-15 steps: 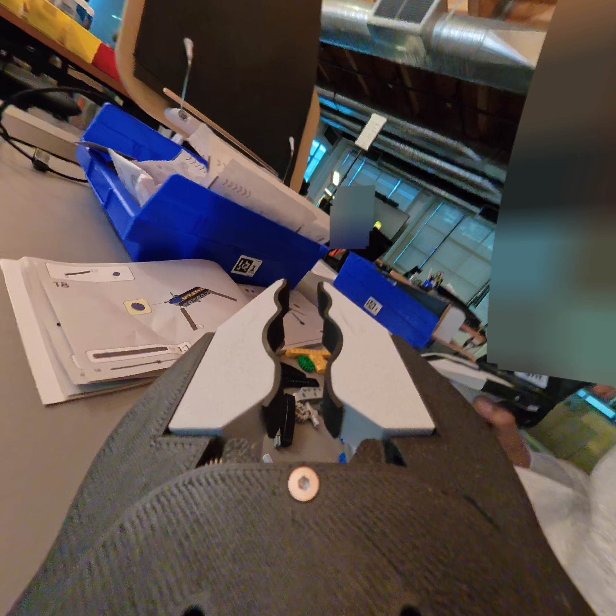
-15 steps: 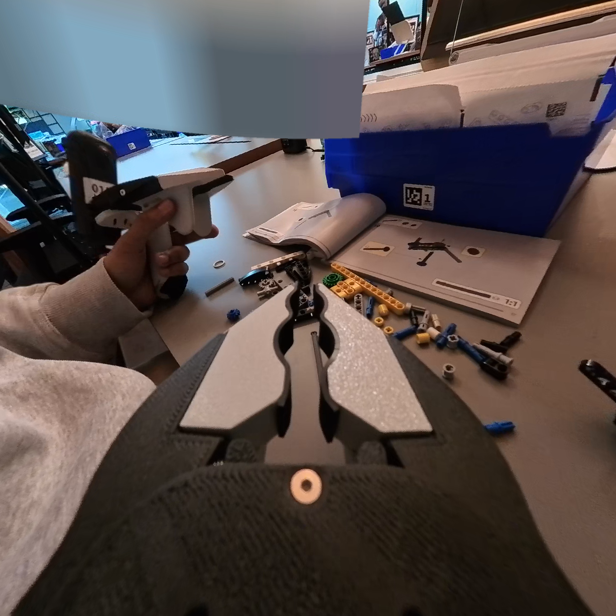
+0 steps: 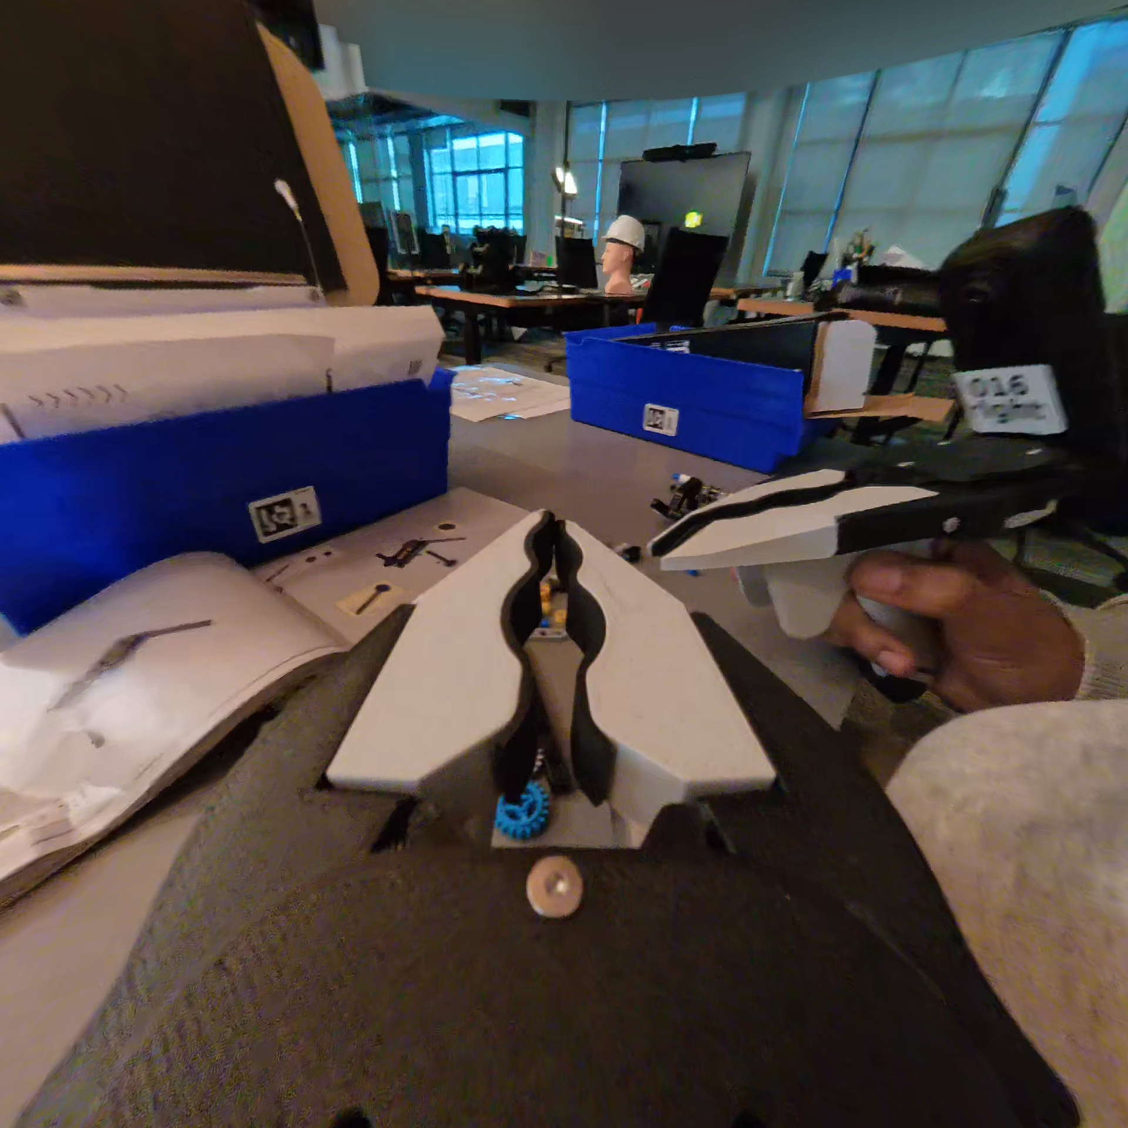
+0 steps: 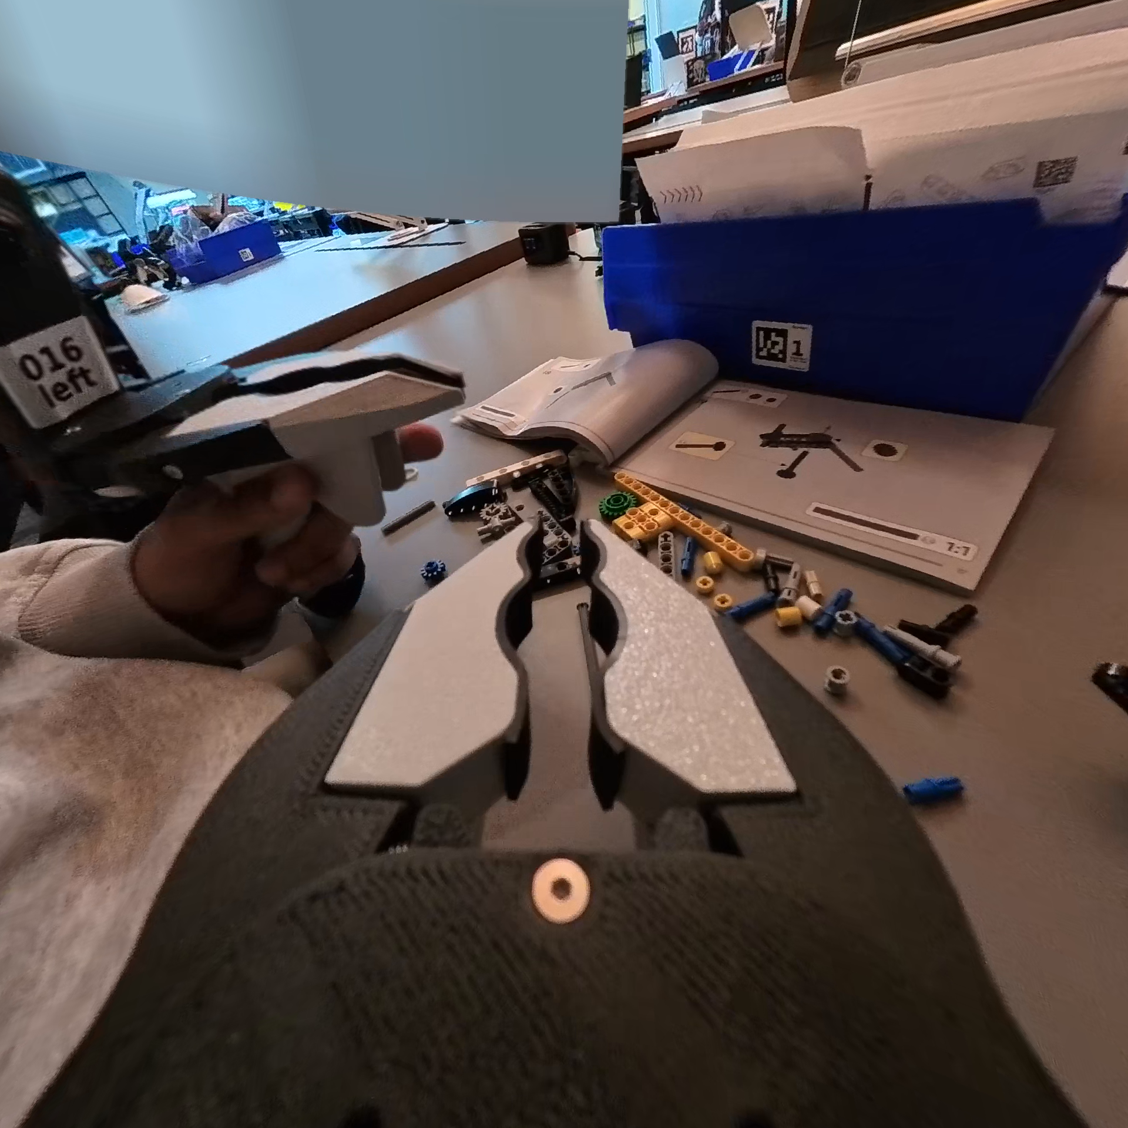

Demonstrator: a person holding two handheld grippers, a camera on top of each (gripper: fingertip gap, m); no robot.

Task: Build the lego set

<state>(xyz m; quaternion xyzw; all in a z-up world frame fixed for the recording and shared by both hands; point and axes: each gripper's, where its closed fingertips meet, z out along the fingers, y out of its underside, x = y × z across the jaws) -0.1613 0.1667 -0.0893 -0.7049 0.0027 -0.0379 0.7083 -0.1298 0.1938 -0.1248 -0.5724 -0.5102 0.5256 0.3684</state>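
Observation:
Loose lego pieces lie on the grey table [image 4: 1007,763]: a yellow beam [image 4: 683,525], a green gear [image 4: 613,505], a small blue gear [image 4: 432,571], a black assembly [image 4: 552,543] and several pins. My right gripper [image 4: 558,531] is low over the black assembly with its jaws nearly together. A thin dark axle [image 4: 587,641] shows between its fingers; I cannot tell if it is gripped. It also shows in the left wrist view [image 3: 656,546]. My left gripper [image 3: 552,524] is shut and empty, held above the table with a blue gear [image 3: 520,809] under it. It also shows in the right wrist view [image 4: 455,381].
An open instruction booklet [image 4: 824,482] lies behind the pieces, against a blue bin [image 4: 854,305] full of white paper bags. A second blue bin [image 3: 683,378] stands farther back. A blue pin [image 4: 932,788] and a black piece [image 4: 1111,677] lie apart at the right. Left tips to right tips: about 6 cm.
My left gripper has tilted down from pointing upward, moved in toward the pieces, and its jaws have closed. My right gripper has barely moved.

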